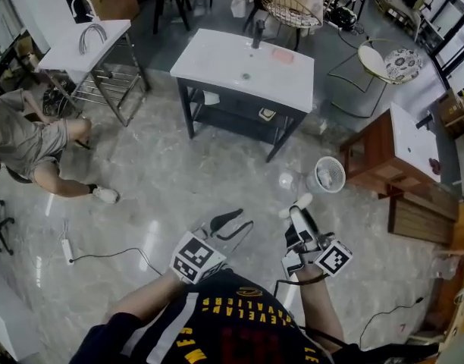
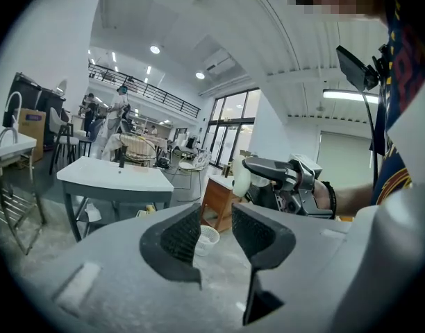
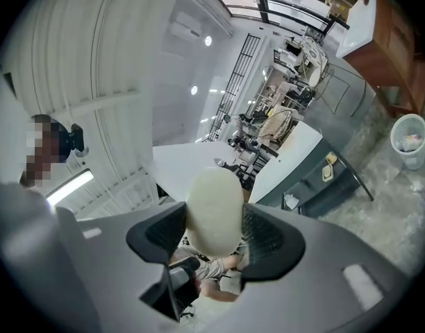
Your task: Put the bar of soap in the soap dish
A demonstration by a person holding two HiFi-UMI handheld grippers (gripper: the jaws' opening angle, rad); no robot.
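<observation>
A pale oval bar of soap (image 3: 214,207) is pinched between the pads of my right gripper (image 3: 214,233), and it sticks out past the fingertips. In the head view that right gripper (image 1: 299,211) is held low in front of me with the soap (image 1: 301,201) at its tip. My left gripper (image 1: 243,218) hovers beside it to the left. The jaws of my left gripper (image 2: 216,231) stand apart with nothing between them. A pink soap dish (image 1: 283,54) lies on the white sink counter (image 1: 217,59) across the floor, near the black tap.
A white wastebasket (image 1: 327,174) stands on the marble floor between me and a wooden cabinet (image 1: 384,154) at the right. A person (image 1: 35,146) crouches at the left by a second sink stand (image 1: 88,44). A power strip (image 1: 67,250) with its cable lies on the floor.
</observation>
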